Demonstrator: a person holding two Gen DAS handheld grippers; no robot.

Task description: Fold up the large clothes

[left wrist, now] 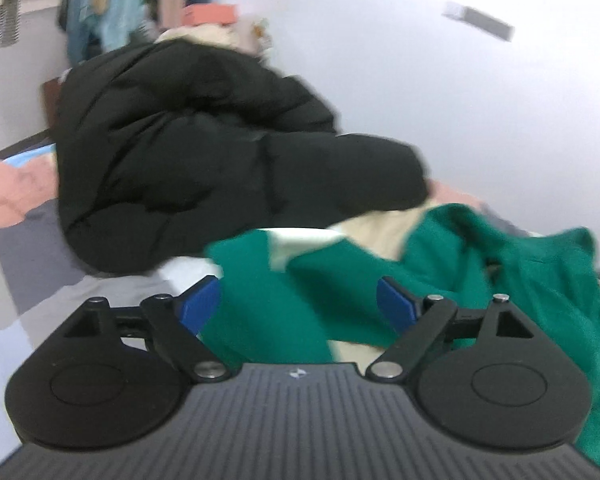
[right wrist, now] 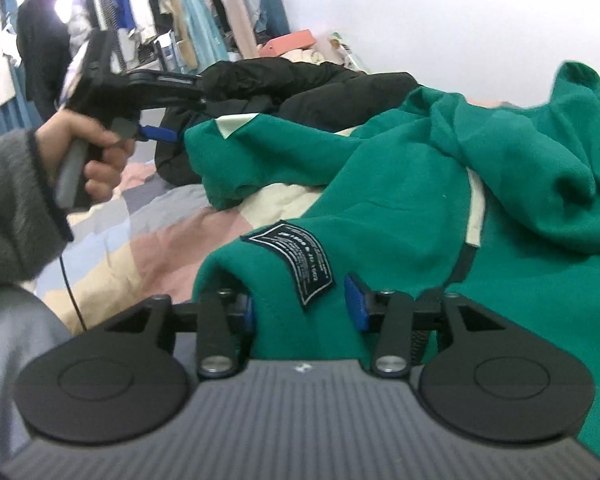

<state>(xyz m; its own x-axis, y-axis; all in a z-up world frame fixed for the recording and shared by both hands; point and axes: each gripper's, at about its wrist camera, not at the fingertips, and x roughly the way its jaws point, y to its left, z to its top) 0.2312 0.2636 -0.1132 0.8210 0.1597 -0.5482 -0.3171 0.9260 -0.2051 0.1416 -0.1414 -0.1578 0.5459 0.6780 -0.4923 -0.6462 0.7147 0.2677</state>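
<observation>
- Nearest the right wrist camera: the right gripper (right wrist: pixel 305 307), jaws about half apart. A fold of the green sweatshirt (right wrist: pixel 380 200) rises between its blue pads (right wrist: pixel 356 304); the cloth lies against the left pad, while a little daylight shows at the right one, so the grip reads as loosened rather than clamped.
- On that same fold, just ahead of the pads, a dark woven label (right wrist: pixel 296 258) lies flat on the fabric.
- Nearest the left wrist camera: the left gripper (left wrist: pixel 298 306), jaws spread wide. The sweatshirt (left wrist: pixel 284 304) lies below and ahead of the gap, but neither pad presses it; nothing is held.
- In the right wrist view the left gripper (right wrist: pixel 160 133) appears at the far left, carried by a hand (right wrist: pixel 96 148) in a grey sleeve (right wrist: pixel 12 200), its tip close to the garment's near-left corner.
- Middle distance: the sweatshirt sprawls rumpled across the patchwork bedspread (right wrist: pixel 140 236), cream lining showing, hood bunched toward the right.
- Farther back: a black puffer coat (left wrist: pixel 204 152) heaped on the bed, touching the sweatshirt's far edge.
- Farthest: a rack of hanging clothes (right wrist: pixel 196 12).
- Judged step: both tongs are between holds on the sweatshirt, which is not yet flat. The next move calls for fresh grips at two edges or corners, then spreading it clear of the coat before folding.
</observation>
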